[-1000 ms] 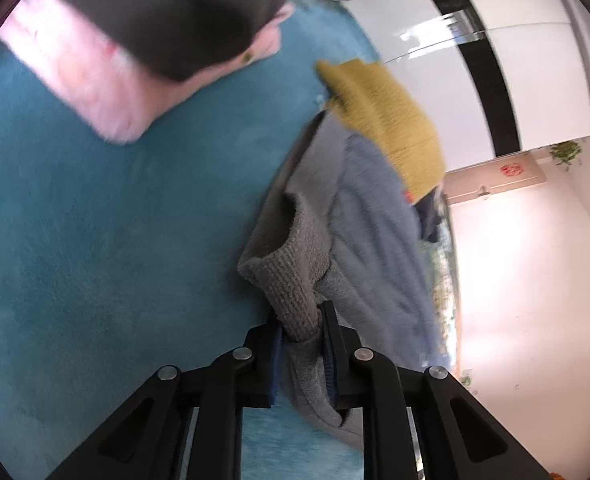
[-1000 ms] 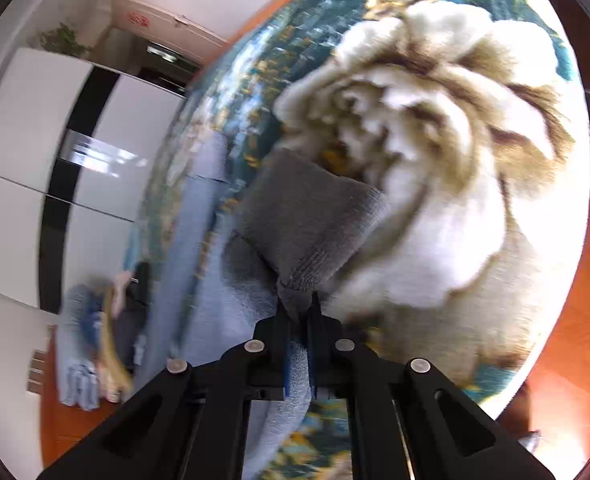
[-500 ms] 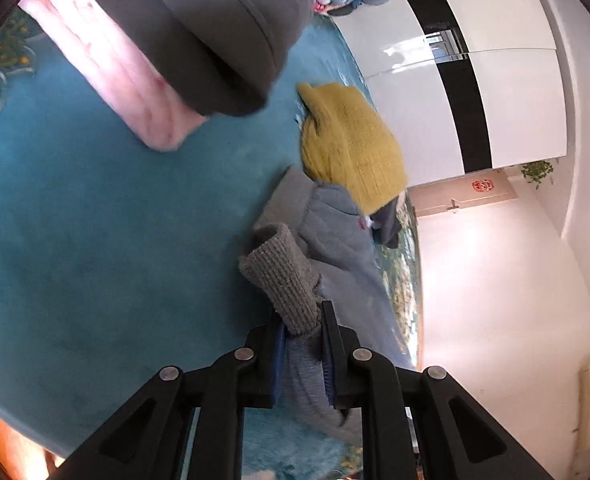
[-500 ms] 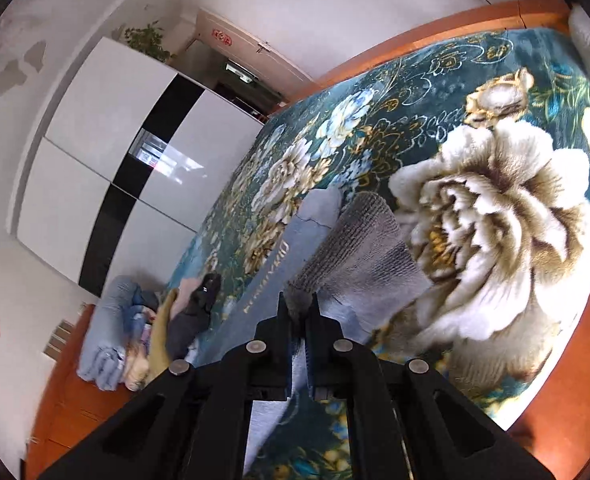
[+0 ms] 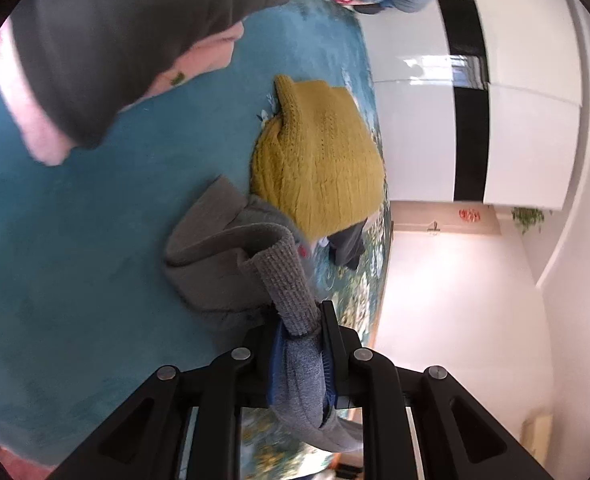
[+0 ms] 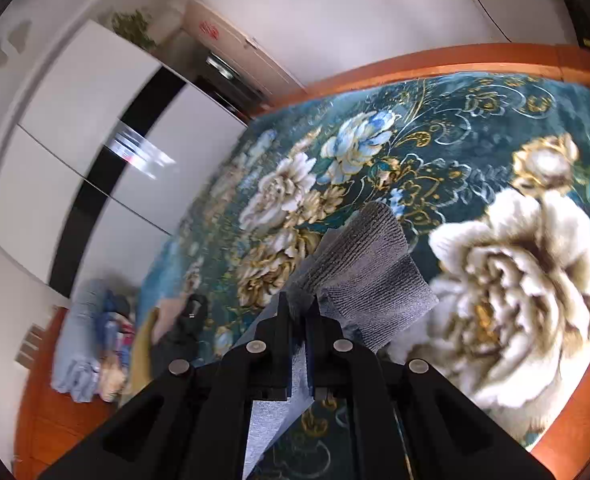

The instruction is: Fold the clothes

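A grey sweater (image 5: 219, 276) hangs bunched above the teal floral blanket (image 5: 75, 260). My left gripper (image 5: 300, 320) is shut on its ribbed hem (image 5: 291, 288). In the right wrist view my right gripper (image 6: 300, 312) is shut on another ribbed edge of the grey sweater (image 6: 371, 276), which is lifted over the blanket (image 6: 495, 280).
A mustard knit sweater (image 5: 319, 160) lies just beyond the grey one, with a dark garment (image 5: 349, 240) under it. A dark grey and pink folded pile (image 5: 115, 40) is at upper left. More clothes (image 6: 91, 360) are heaped by the white wardrobe (image 6: 95, 140).
Both grippers have lifted and swung with the grey sweater. It has bunched up towards the mustard sweater, and more of the blanket shows under the right gripper.
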`<move>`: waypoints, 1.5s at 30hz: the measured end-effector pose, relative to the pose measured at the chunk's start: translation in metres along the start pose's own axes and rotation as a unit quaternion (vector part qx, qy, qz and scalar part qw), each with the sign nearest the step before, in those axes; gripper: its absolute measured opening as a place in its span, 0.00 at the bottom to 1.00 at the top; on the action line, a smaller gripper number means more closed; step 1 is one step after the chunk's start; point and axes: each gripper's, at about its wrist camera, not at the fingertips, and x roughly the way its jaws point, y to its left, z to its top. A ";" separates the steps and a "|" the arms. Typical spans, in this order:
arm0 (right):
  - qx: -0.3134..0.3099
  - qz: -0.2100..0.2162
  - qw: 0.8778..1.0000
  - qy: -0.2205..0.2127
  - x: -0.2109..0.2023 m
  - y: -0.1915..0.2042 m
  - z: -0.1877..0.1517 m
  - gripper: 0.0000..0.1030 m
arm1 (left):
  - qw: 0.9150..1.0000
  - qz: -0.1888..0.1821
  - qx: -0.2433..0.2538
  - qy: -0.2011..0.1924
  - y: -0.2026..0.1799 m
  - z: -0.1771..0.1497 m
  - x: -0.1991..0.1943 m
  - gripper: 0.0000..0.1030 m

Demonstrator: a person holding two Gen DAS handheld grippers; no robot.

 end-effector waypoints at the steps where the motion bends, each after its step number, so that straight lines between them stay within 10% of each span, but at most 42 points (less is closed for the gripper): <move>1: 0.000 -0.012 1.000 0.008 0.012 0.005 0.006 0.05 | 1.000 0.000 -0.010 0.001 -0.001 0.006 0.007 0.17; 18: -0.022 -0.117 0.985 0.121 0.204 0.028 0.040 0.07 | 0.997 0.062 -0.037 -0.025 0.007 0.090 0.118 0.18; 22: -0.031 -0.083 0.988 0.130 0.210 0.021 0.038 0.10 | 0.996 0.084 0.012 -0.018 -0.004 0.090 0.131 0.23; 28: -0.060 -0.019 0.994 0.092 0.172 0.025 0.047 0.46 | 0.993 0.061 0.094 -0.025 -0.033 0.073 0.118 0.40; 32: -0.065 -0.020 0.996 0.061 0.138 0.011 0.047 0.49 | 0.976 0.128 0.168 -0.059 -0.039 0.042 0.090 0.50; 36: -0.050 -0.027 0.995 0.080 0.129 -0.020 0.032 0.52 | 0.967 0.166 0.177 -0.082 -0.012 0.021 0.069 0.57; 45: 0.037 0.015 0.993 0.112 0.145 -0.064 0.008 0.62 | 0.982 0.147 0.119 -0.024 0.036 0.011 0.090 0.62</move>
